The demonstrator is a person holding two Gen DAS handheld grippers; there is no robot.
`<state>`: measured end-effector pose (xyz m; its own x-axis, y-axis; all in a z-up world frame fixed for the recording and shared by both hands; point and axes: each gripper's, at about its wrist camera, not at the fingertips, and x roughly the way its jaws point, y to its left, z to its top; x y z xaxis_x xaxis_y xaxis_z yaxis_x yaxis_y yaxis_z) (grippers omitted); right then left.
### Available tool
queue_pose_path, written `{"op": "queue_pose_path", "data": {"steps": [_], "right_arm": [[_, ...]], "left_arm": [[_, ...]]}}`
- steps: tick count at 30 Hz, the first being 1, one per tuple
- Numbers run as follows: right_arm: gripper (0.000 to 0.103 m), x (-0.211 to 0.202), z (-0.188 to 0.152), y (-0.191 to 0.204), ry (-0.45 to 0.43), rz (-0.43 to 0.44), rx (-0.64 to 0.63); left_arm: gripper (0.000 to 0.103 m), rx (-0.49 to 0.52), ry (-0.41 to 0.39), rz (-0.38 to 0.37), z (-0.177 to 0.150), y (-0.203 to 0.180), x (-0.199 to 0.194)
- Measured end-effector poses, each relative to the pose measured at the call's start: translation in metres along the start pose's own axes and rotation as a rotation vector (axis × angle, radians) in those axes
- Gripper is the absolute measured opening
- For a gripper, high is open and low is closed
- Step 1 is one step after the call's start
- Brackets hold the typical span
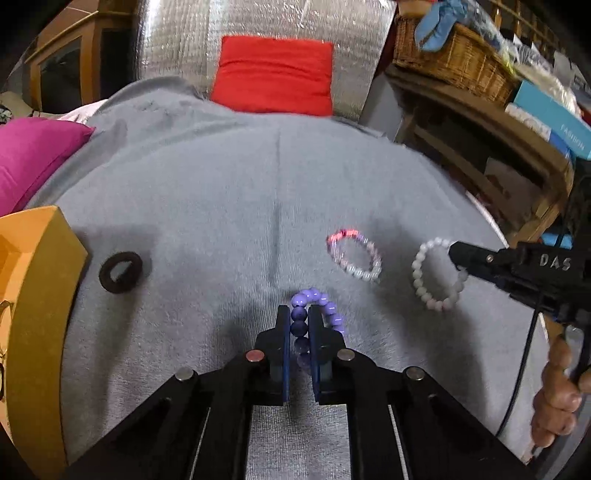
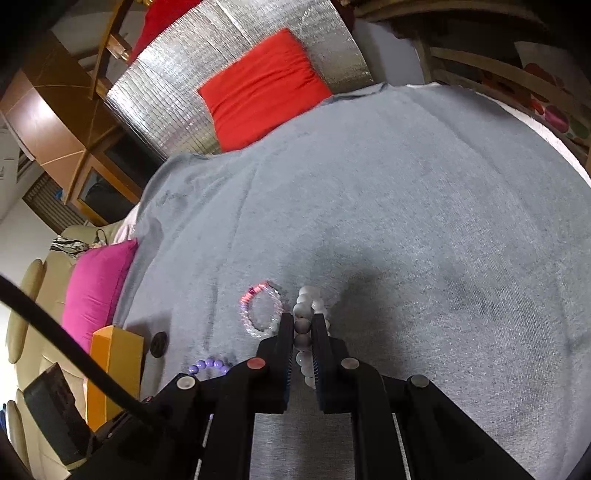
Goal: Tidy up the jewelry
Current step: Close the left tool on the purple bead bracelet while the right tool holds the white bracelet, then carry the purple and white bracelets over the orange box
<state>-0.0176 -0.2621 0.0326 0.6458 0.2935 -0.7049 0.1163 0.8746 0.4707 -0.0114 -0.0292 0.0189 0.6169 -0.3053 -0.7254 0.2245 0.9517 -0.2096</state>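
My left gripper (image 1: 299, 314) is shut on a purple bead bracelet (image 1: 328, 308) over the grey cloth (image 1: 221, 206). My right gripper (image 2: 300, 321) is shut on a white bead bracelet (image 2: 308, 295); the white bracelet also shows in the left wrist view (image 1: 428, 273), with the right gripper's fingers on its right side. A clear and pink bead bracelet (image 1: 354, 254) lies between them, and shows in the right wrist view (image 2: 260, 312). A black ring (image 1: 120, 272) lies near an orange box (image 1: 40, 295) at the left. The purple bracelet (image 2: 210, 365) shows partly in the right wrist view.
A red cushion (image 1: 275, 74) leans on a silver foil panel (image 1: 258, 22) at the back. A magenta cushion (image 1: 29, 158) lies at the left. Wooden shelves with a wicker basket (image 1: 454, 55) stand at the right.
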Motion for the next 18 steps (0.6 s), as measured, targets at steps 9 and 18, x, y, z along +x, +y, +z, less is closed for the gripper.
{"op": "queue_pose_path", "data": {"steps": [9, 18], "right_arm": [[0.011, -0.011, -0.002, 0.019, -0.058, 0.057, -0.059], [0.011, -0.016, -0.010, 0.050, -0.094, 0.109, -0.141]], "left_arm": [[0.009, -0.039, -0.076, -0.021, 0.003, 0.007, -0.031], [0.010, -0.065, -0.142, -0.006, 0.003, 0.013, -0.056]]}}
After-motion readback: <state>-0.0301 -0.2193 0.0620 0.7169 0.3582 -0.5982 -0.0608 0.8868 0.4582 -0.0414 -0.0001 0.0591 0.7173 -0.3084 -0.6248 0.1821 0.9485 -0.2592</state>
